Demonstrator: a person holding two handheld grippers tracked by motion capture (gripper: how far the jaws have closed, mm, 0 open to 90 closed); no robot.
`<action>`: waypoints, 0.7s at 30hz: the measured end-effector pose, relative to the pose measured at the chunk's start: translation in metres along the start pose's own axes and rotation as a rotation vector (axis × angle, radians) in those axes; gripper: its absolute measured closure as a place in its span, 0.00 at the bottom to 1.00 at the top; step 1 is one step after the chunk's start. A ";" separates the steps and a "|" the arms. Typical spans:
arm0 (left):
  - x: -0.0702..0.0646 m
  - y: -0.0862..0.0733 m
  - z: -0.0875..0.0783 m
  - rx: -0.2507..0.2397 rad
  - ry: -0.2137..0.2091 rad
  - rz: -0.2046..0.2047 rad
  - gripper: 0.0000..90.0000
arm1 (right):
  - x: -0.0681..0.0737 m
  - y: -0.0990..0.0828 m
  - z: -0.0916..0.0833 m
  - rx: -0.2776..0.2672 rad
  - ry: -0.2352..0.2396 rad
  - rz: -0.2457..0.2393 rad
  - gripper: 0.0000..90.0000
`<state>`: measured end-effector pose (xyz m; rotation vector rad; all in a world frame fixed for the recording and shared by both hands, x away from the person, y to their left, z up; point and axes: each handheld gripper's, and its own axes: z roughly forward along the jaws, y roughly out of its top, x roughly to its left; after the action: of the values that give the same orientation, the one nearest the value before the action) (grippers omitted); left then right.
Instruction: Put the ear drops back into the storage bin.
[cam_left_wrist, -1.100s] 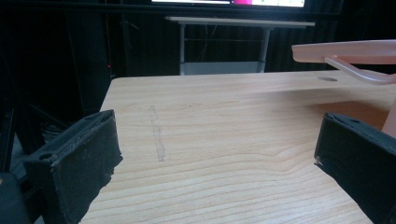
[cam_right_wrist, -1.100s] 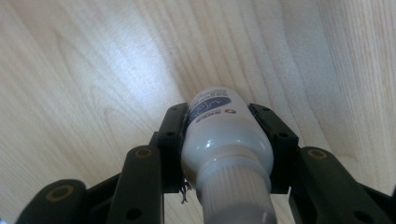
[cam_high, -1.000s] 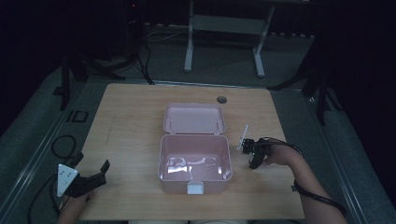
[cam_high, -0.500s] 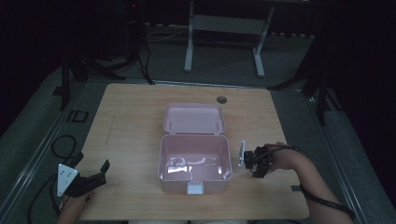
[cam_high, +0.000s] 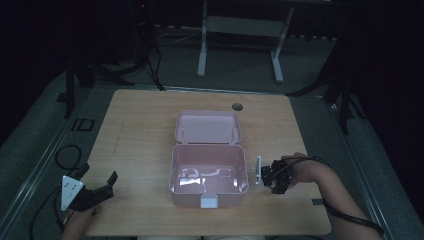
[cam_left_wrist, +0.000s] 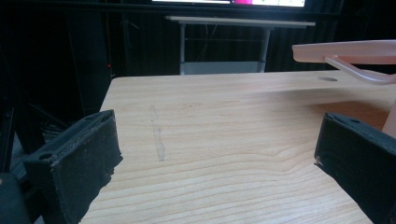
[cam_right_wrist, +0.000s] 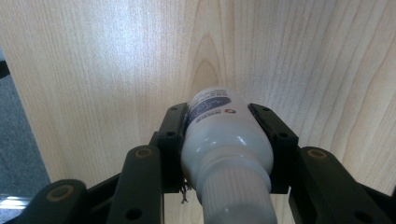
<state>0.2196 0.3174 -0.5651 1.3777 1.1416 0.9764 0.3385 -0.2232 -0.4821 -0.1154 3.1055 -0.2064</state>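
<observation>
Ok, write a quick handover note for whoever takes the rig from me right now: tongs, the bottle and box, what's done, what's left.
Right tongs: shut on the white bottle, held above the table just right of the pink box.
Left tongs: open, nothing between them, at the table's near left corner.
Box: lid folded back flat behind it; some pale items already lie inside, too dim to name.
Done: box opened, bottle picked up.
Left, probably: carry the bottle over the box's right wall, set it inside, let go, then close the lid.
</observation>
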 end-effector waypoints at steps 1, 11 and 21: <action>0.000 0.000 0.000 0.000 0.001 0.001 0.00 | 0.000 0.000 -0.001 0.002 -0.002 0.003 0.66; 0.000 0.000 0.000 0.000 0.002 0.002 0.00 | 0.005 0.004 -0.026 0.009 -0.016 0.015 0.66; 0.000 0.000 0.000 0.000 0.002 0.001 0.00 | 0.009 0.009 -0.055 -0.023 0.001 0.049 0.66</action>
<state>0.2196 0.3173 -0.5651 1.3782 1.1427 0.9786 0.3268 -0.2079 -0.4291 -0.0401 3.1079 -0.1701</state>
